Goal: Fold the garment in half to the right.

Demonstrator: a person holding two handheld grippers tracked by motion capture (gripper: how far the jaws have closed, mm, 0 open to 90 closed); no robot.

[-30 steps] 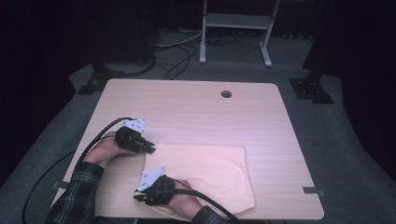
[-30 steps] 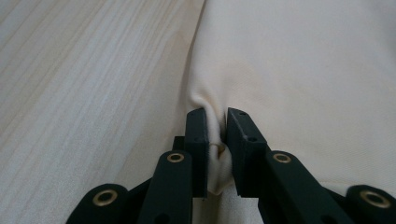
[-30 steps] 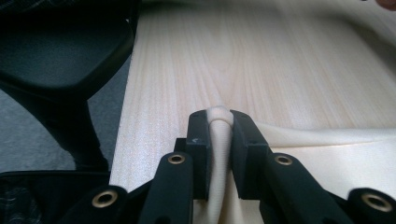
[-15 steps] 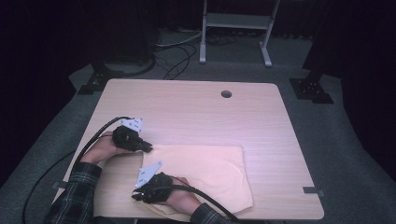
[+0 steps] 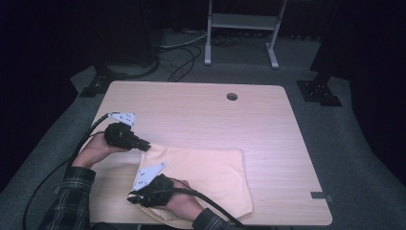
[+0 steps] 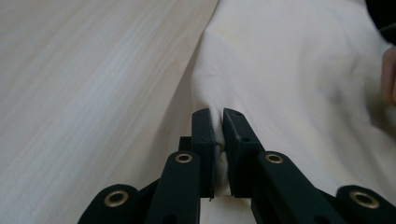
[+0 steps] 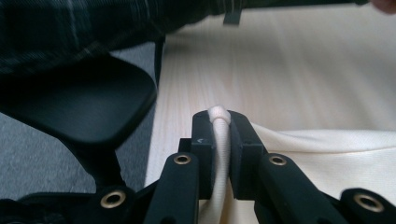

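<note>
Dark floor and cables surround your pale wooden tabletop [image 5: 201, 110], where the cream cloth [image 5: 210, 172] lies near the front edge. Your left gripper [image 6: 218, 122] has its fingers clenched on the cloth's far left corner, and your right gripper [image 7: 219, 122] pinches a rolled fold at its near left corner.

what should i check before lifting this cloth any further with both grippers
1. Left gripper pinching the cloth: ok, fabric sits between its closed jaws.
2. Right gripper pinching the cloth: ok, a rolled edge is clamped between its jaws.
3. Grips on separate corners: ok, both on the cloth's left edge, apart.
4. Rest of the cloth free: ok, it lies loose on the table.
5. Grip depth on the right: cannot tell.
</note>
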